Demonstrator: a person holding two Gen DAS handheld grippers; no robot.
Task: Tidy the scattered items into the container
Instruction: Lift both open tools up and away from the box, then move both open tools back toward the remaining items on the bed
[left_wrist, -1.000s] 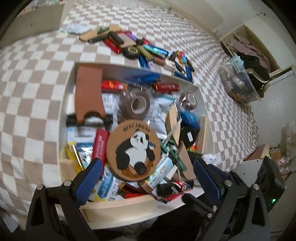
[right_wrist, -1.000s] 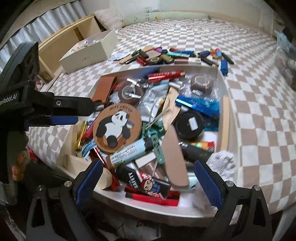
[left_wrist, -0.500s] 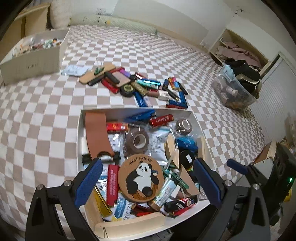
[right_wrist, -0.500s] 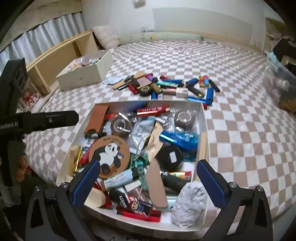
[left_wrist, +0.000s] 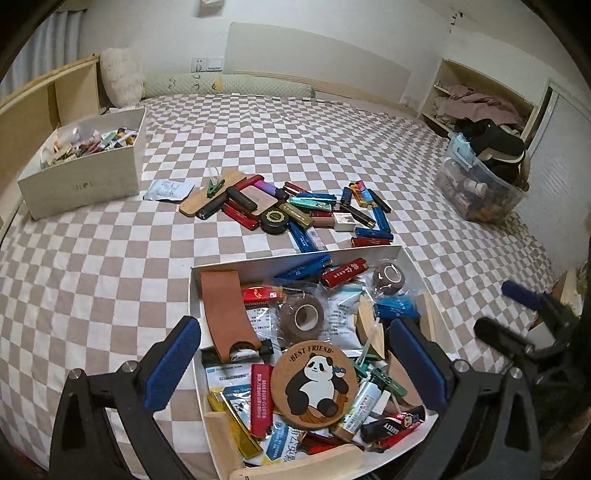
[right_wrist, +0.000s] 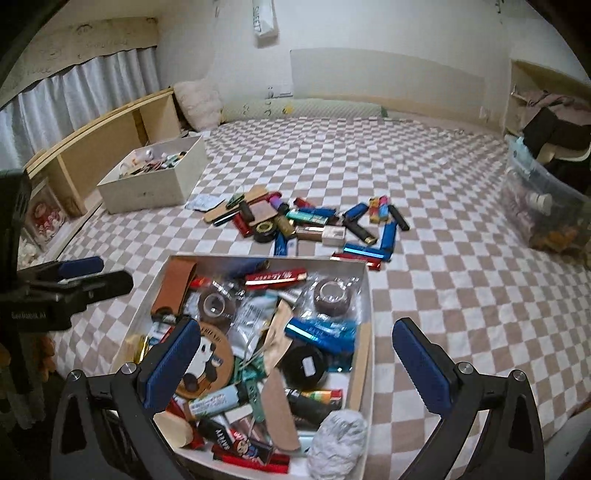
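From the left wrist, the left gripper (left_wrist: 293, 360) gapes empty over the tray (left_wrist: 295, 258), the loose pile (left_wrist: 295, 210) beyond at twelve o'clock, strung crosswise; from the right wrist, the right gripper (right_wrist: 295, 362), equally slack, finds that pile (right_wrist: 310, 221) at twelve, about equally near.

white boxes (left_wrist: 295, 264): 2
clear bins (left_wrist: 480, 192): 1
tape rolls in near box (left_wrist: 301, 317): 2
panda coasters (left_wrist: 314, 382): 1
black round tins (right_wrist: 304, 363): 2
crumpled paper balls (right_wrist: 338, 439): 1
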